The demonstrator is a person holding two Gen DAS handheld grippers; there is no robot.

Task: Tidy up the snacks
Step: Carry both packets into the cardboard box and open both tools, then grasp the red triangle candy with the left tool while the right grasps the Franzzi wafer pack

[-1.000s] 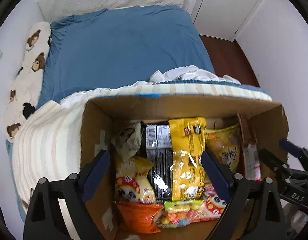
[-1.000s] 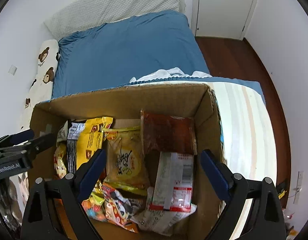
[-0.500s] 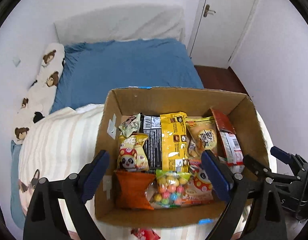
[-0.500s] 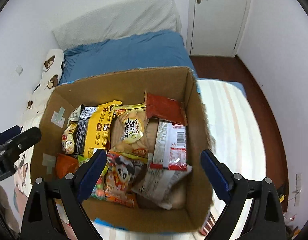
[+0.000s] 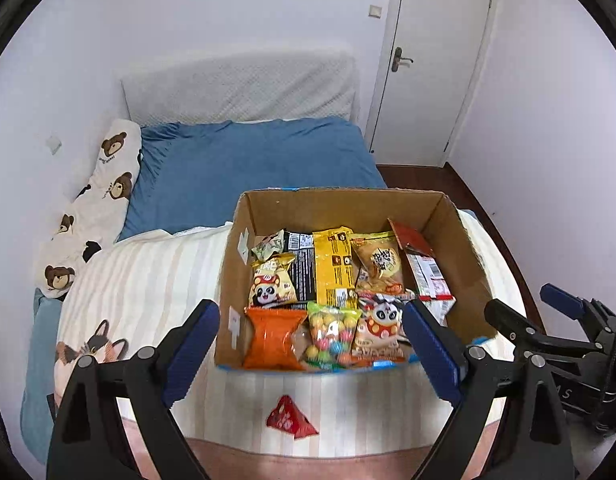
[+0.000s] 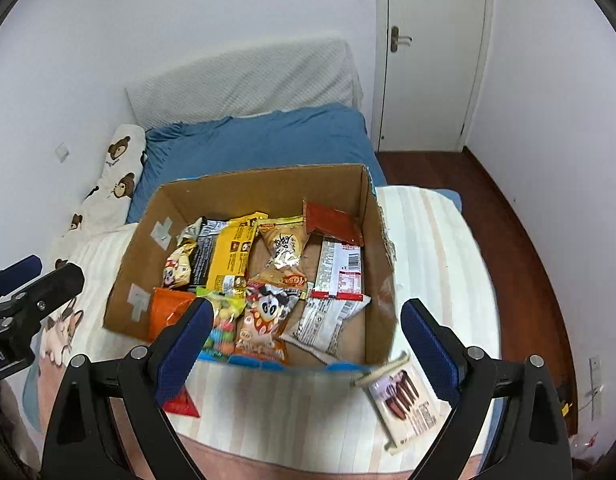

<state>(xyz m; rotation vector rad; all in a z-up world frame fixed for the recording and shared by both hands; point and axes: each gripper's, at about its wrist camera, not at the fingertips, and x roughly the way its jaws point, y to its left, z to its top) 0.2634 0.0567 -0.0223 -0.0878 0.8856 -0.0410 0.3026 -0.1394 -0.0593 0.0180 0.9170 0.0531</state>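
Hovering above the foot of the bed, the left gripper has its blue-padded fingers spread wide, nothing between them and nothing touched. The right gripper stands just as wide apart, its fingers likewise empty.

Ahead of both sits an open cardboard box on the striped blanket, near the bed's foot edge. Snack packets fill its floor: an orange bag in the near-left corner, a bag of coloured candy balls just beside it, a panda-print packet next along, and a yellow packet and black packet behind. A red pouch leans in the far-right corner.

Outside the box, a small red triangular packet lies on the blanket by the near edge, and a flat chocolate-stick box lies beside the box's near-right corner.

Beyond, a blue sheet covers the mattress, a bear-print pillow lines the left edge, and a white door stands closed in the far corner.
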